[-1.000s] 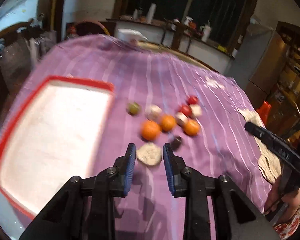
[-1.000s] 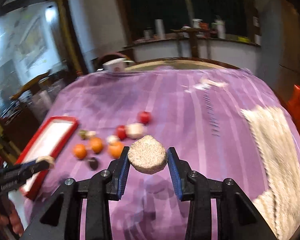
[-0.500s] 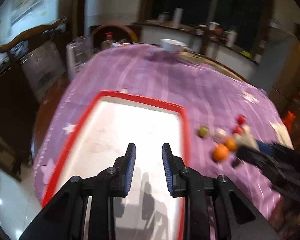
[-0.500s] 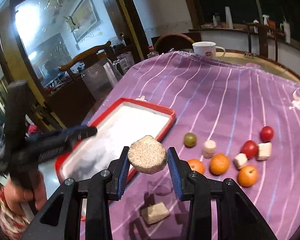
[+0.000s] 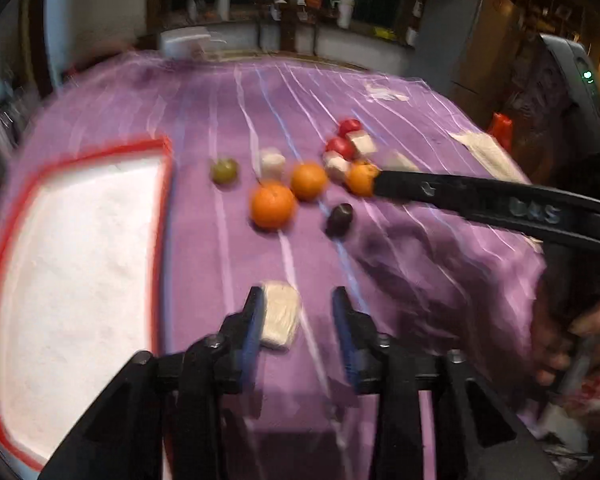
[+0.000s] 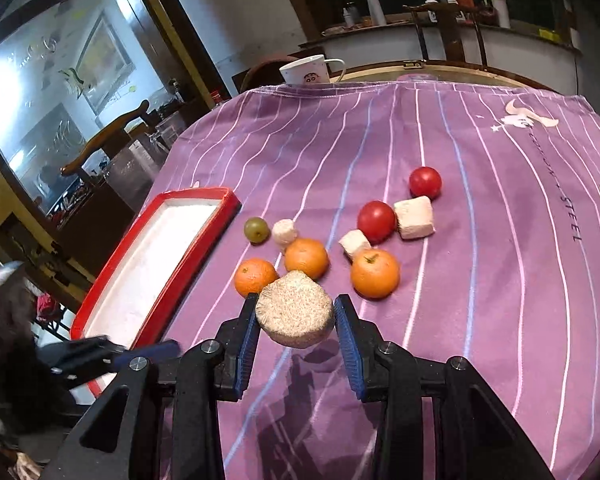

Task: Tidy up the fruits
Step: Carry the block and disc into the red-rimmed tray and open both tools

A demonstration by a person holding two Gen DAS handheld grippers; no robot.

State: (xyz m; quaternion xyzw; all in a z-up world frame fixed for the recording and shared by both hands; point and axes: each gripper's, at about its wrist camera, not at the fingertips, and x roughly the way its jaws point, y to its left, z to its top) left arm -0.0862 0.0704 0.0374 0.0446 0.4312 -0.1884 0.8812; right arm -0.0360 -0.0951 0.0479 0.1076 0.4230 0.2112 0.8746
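Observation:
My right gripper [image 6: 295,316] is shut on a round beige grainy cake [image 6: 295,314], held above the purple striped cloth. Beyond it lie three oranges [image 6: 375,273], two red tomatoes [image 6: 376,221], a green fruit [image 6: 256,229] and pale cubes [image 6: 414,216]. A red-rimmed white tray [image 6: 172,240] stands to the left. My left gripper [image 5: 298,312] is open, low over the cloth, with a pale block [image 5: 280,314] lying between its fingers against the left one. The oranges [image 5: 272,205], a dark fruit [image 5: 340,216] and the tray [image 5: 162,200] show in the left wrist view.
A white mug [image 6: 310,70] stands at the table's far edge. The right gripper's arm [image 5: 480,200] reaches across the right side of the left wrist view. A woven mat [image 5: 484,150] lies at the far right. Chairs and a counter surround the table.
My left gripper swung from over the tray back right to the cloth, now straddling the pale block. My right gripper moved right toward the fruit, still holding the cake.

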